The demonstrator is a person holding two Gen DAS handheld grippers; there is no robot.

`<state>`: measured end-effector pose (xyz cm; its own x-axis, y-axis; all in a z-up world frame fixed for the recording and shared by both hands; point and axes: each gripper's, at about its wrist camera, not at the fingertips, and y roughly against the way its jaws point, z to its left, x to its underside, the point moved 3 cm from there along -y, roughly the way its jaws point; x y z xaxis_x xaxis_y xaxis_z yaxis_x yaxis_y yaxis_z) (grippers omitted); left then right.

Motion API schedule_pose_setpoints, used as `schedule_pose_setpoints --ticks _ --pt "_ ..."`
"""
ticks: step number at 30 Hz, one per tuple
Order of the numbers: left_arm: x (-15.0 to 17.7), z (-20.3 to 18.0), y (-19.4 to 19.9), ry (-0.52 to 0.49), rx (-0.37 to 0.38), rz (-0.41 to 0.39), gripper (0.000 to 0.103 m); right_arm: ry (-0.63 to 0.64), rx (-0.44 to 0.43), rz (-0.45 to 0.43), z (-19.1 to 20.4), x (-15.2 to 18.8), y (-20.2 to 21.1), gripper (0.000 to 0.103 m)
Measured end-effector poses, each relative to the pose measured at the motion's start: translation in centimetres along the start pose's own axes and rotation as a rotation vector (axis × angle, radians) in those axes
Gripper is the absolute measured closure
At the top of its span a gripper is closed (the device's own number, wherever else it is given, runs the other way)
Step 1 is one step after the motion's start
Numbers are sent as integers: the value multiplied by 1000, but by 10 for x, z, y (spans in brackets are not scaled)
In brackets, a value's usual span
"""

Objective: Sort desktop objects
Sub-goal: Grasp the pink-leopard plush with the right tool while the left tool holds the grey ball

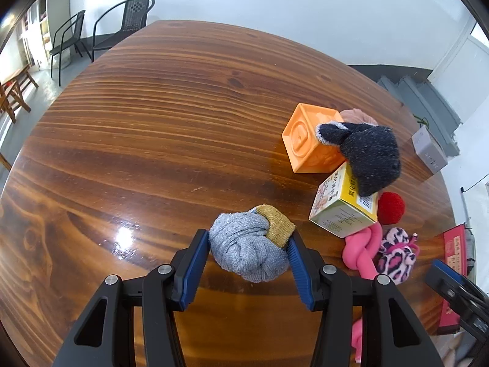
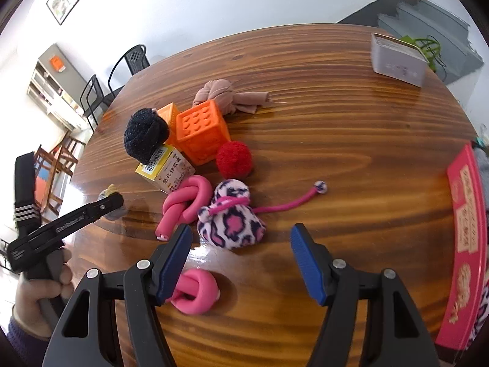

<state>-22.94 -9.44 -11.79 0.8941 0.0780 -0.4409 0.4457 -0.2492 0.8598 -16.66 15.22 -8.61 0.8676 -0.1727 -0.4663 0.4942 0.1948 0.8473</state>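
While left gripper [image 1: 249, 249] sits at left of cluster, blue pads clench rolled grey knit sock ball with mustard-yellow cuff [image 1: 250, 244], resting on glossy brown wooden table [image 1: 152, 122]. Step in hand, as I judge: pick-up of this sock for sorting. Next move likely calls for lift straight up, clear of yellow-white cardboard box [image 1: 345, 208] just beside. Further right, right gripper [image 2: 241, 253] stands released, nothing between jaws, near pink-and-navy leopard-print fabric pouch [image 2: 232, 220]; pouch probably its target, needs approach forward then closing.

Two orange cubes [image 2: 203, 131], two pink knots [image 2: 183, 205], one red pompom [image 2: 234, 159], one leopard pouch [image 2: 232, 223].
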Motion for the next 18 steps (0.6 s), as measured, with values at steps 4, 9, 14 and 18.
schedule_pose_setpoints --ticks 4,9,14,18 --pt "3 2 8 19 6 -6 50 31 4 26 9 -8 -22 32" --pt "10 1 17 25 7 -7 50 65 32 64 13 -9 -44 32" --pt "17 -4 25 22 5 -5 50 99 59 82 12 -2 -50 53" --pt "23 -11 34 12 5 -11 50 95 55 53 7 3 -32 54"
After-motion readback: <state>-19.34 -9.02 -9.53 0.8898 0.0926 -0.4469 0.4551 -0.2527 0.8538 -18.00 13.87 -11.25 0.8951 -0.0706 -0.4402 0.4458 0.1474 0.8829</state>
